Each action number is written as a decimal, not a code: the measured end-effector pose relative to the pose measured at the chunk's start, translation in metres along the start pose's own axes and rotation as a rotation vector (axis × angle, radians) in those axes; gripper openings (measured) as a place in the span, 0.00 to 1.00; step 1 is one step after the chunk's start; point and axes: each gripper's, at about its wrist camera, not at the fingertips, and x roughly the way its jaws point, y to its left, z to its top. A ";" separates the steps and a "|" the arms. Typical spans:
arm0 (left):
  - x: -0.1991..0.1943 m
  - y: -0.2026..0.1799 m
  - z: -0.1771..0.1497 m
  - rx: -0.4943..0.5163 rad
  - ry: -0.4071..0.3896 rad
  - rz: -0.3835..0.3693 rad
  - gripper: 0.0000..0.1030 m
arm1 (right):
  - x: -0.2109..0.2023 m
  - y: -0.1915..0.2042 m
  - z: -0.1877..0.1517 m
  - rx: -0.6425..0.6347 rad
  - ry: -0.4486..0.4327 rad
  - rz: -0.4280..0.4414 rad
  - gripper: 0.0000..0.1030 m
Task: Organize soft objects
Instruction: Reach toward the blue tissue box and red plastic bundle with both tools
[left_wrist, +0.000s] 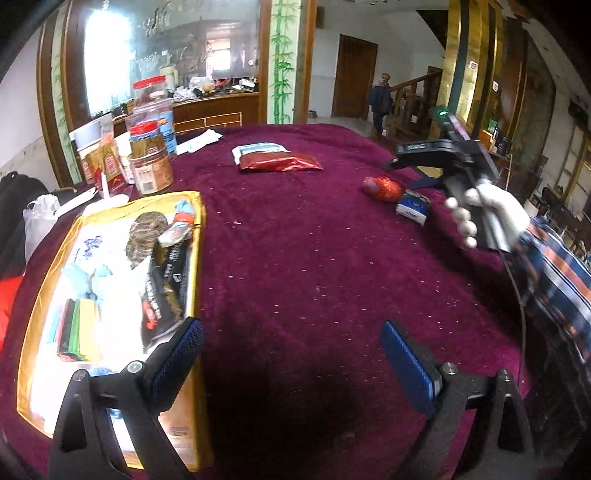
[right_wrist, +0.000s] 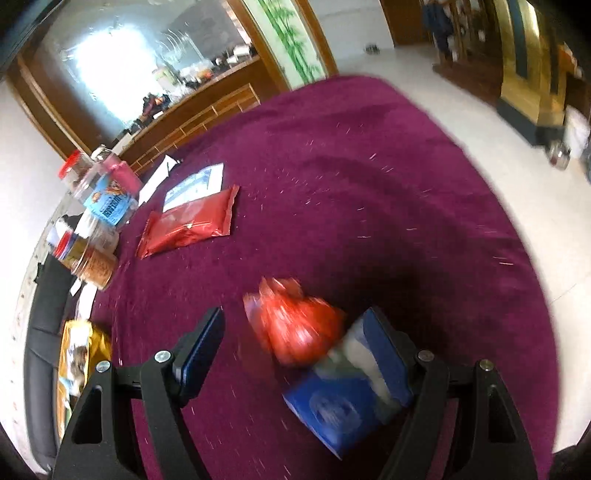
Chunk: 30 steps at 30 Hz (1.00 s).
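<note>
My left gripper (left_wrist: 295, 365) is open and empty, low over the purple tablecloth (left_wrist: 314, 258) beside a gold-rimmed tray (left_wrist: 197, 258) of soft packets and cloths. My right gripper (right_wrist: 295, 350) is open above a crumpled orange-red bag (right_wrist: 295, 325) and a blue tissue pack (right_wrist: 343, 398). The pack lies against the right finger, and the left pad touches nothing. The right wrist view is blurred. In the left wrist view, a white-gloved hand (left_wrist: 495, 214) holds that gripper over the same orange-red bag (left_wrist: 384, 186) and blue pack (left_wrist: 413, 206). A red foil packet (left_wrist: 280, 162) lies farther back on a blue-white packet (left_wrist: 258, 148).
Plastic jars (left_wrist: 151, 162) and small boxes crowd the table's back left corner, with white papers (left_wrist: 199, 142) beside them. A black bag (left_wrist: 18, 206) sits off the left edge. The table edge drops to a pale floor (right_wrist: 535, 221) on the right. A person (left_wrist: 380, 99) stands far back.
</note>
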 end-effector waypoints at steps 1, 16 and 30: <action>-0.002 0.005 0.000 -0.010 -0.005 0.002 0.95 | 0.013 0.004 0.002 -0.001 0.038 0.020 0.74; 0.006 0.020 0.009 -0.106 -0.011 -0.148 0.95 | -0.067 -0.022 -0.064 0.056 -0.066 -0.028 0.79; 0.029 0.004 0.078 -0.093 0.007 -0.119 0.95 | -0.008 -0.020 -0.049 0.143 -0.120 -0.145 0.82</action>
